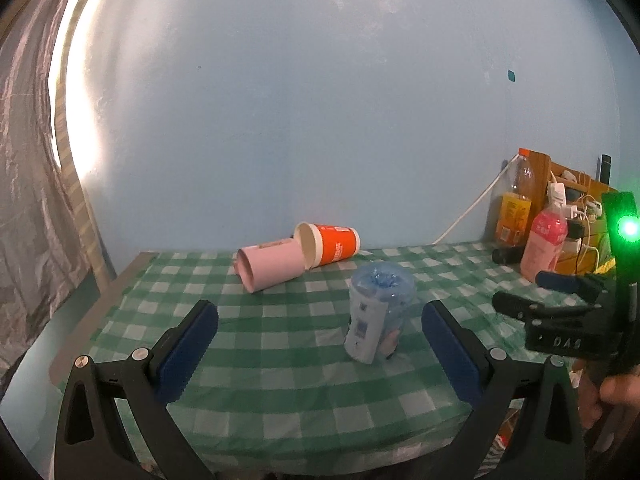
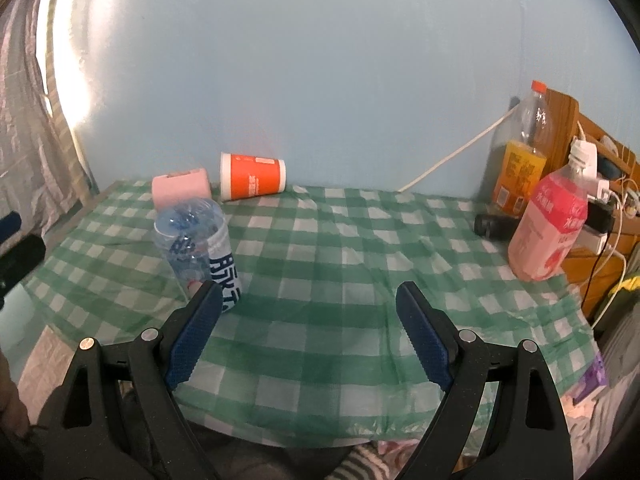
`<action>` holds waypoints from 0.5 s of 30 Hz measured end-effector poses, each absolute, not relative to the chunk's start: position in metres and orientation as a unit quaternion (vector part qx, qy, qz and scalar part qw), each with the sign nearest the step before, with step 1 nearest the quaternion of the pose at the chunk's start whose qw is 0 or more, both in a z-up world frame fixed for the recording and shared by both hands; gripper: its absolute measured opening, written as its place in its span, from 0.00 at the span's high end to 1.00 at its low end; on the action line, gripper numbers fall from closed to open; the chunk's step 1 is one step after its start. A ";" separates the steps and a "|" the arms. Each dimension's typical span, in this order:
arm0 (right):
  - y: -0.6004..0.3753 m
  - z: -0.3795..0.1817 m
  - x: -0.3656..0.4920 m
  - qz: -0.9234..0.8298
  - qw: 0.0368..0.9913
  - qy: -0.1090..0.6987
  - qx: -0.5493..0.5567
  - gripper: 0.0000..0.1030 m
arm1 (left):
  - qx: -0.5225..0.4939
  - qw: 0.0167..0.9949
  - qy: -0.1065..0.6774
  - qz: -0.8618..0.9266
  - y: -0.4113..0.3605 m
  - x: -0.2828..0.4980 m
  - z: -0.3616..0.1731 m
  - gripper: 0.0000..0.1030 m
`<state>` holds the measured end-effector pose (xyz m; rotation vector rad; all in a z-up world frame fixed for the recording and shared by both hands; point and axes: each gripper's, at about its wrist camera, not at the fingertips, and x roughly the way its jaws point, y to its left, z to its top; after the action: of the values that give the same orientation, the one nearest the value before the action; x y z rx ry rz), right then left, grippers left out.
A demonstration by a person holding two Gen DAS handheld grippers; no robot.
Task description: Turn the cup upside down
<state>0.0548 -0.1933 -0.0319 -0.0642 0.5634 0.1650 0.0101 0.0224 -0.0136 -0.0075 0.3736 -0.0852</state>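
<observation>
Your left cam looks low across the table [image 1: 280, 380] toward the wall [image 1: 320, 100]; right cam sits further right, same heading. Both share the cups.

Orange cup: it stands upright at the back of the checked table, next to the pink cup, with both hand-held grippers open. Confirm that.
Not quite. The orange cup is not upright: it lies on its side, as the right wrist view shows. The rest holds: it is at the back of the checked table, next to the pink cup, and the left hand-held gripper and right hand-held gripper are both open.
</observation>
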 end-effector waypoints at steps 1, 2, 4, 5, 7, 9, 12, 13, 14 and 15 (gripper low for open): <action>-0.193 -0.031 0.053 0.080 0.957 0.276 -0.032 0.15 | -0.003 0.982 0.185 -0.043 0.024 0.008 -0.014 0.00; -0.193 -0.031 0.052 0.078 0.958 0.275 -0.033 0.15 | -0.002 0.982 0.186 -0.045 0.025 0.007 -0.015 0.00; -0.194 -0.031 0.049 0.076 0.959 0.272 -0.034 0.15 | -0.006 0.982 0.181 -0.048 0.027 0.005 -0.015 0.00; -0.195 -0.030 0.048 0.075 0.959 0.270 -0.032 0.15 | -0.007 0.982 0.183 -0.050 0.026 0.006 -0.015 0.00; -0.195 -0.031 0.046 0.074 0.960 0.270 -0.031 0.15 | -0.011 0.981 0.187 -0.058 0.026 0.007 -0.017 0.00; -0.195 -0.031 0.045 0.073 0.960 0.269 -0.031 0.15 | -0.014 0.979 0.193 -0.063 0.027 0.006 -0.018 0.00; -0.194 -0.030 0.043 0.074 0.960 0.267 -0.030 0.15 | -0.013 0.978 0.197 -0.064 0.026 0.006 -0.019 0.00; -0.194 -0.031 0.043 0.074 0.961 0.266 -0.030 0.15 | -0.014 0.979 0.196 -0.061 0.027 0.006 -0.019 0.00; -0.194 -0.031 0.043 0.073 0.961 0.267 -0.030 0.15 | -0.015 0.979 0.196 -0.061 0.027 0.005 -0.018 0.00; -0.194 -0.031 0.043 0.074 0.960 0.267 -0.030 0.15 | -0.017 0.979 0.196 -0.060 0.028 0.005 -0.018 0.00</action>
<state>0.0428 -0.1944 -0.0307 -0.0613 0.5411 0.1502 0.0053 0.0280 -0.0184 -0.0347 0.3953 -0.1212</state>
